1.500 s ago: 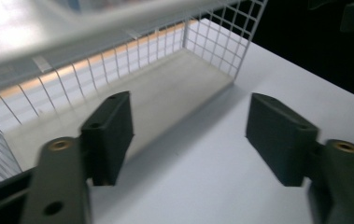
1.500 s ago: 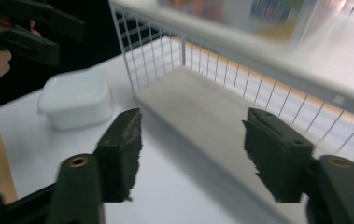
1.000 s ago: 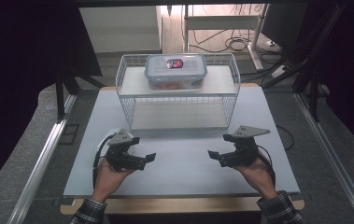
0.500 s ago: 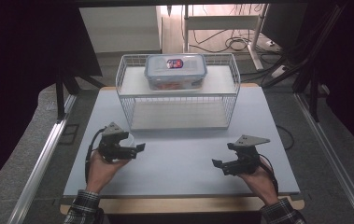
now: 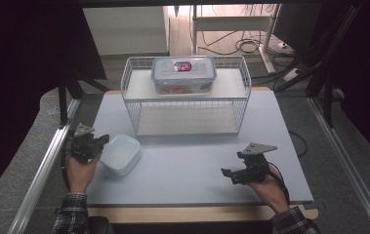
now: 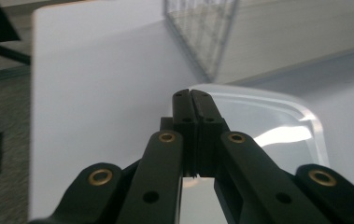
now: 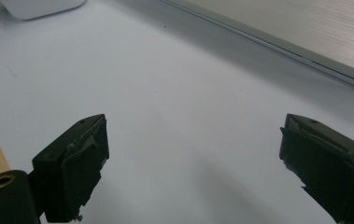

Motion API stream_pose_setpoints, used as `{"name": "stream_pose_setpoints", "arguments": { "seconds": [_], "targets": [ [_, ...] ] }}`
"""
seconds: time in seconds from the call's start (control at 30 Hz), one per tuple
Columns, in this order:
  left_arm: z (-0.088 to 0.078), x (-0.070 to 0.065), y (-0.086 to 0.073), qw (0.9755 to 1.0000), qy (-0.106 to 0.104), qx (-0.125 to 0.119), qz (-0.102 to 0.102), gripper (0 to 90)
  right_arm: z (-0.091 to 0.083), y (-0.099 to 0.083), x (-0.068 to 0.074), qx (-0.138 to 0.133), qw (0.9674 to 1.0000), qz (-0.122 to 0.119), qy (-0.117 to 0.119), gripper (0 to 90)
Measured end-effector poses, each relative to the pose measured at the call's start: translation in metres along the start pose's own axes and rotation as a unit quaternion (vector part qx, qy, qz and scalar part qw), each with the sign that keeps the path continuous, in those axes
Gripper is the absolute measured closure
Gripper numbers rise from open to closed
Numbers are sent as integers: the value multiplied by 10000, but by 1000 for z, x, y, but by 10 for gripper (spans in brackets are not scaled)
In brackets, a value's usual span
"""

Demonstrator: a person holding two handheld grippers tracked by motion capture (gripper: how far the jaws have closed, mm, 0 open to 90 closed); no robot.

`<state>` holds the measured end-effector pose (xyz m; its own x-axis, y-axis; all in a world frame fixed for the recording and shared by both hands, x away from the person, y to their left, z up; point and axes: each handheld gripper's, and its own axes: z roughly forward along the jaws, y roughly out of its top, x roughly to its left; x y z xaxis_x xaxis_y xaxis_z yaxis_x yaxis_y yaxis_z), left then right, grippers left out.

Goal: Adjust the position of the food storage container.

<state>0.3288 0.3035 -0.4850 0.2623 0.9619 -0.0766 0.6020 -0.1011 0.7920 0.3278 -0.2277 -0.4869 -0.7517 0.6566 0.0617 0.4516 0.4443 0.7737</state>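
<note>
The white container [image 5: 119, 153] is being gripped by its near rim in the left gripper [image 5: 91, 144], jaws just pressed together, in front of the wire rack [image 5: 185, 95]. The thin rim could slip out. The pinch is being shown close in the left gripper view; the right gripper [image 5: 233, 174] is being held agape

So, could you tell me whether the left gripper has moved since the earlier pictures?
Yes: the left gripper has shifted left, away from the wire rack, and its jaws have just closed on the white container's rim.

A lidded box [image 5: 183, 74] sits on the wire rack [image 5: 133, 92], container [image 5: 120, 154] front-left.
</note>
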Motion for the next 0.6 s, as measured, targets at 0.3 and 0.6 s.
{"name": "stream_pose_setpoints", "arguments": {
  "seconds": [0.3, 0.6],
  "targets": [
    [17, 21, -19, 9989, -172, 318, -299, 898, 4, -3, 0, 108, 9999, -77, -5, 94],
    [21, 4, -17, 9977, -507, 351, -298, 899, 5, -3, 1, 169, 9998, -143, 11, 98]
  ]
}}
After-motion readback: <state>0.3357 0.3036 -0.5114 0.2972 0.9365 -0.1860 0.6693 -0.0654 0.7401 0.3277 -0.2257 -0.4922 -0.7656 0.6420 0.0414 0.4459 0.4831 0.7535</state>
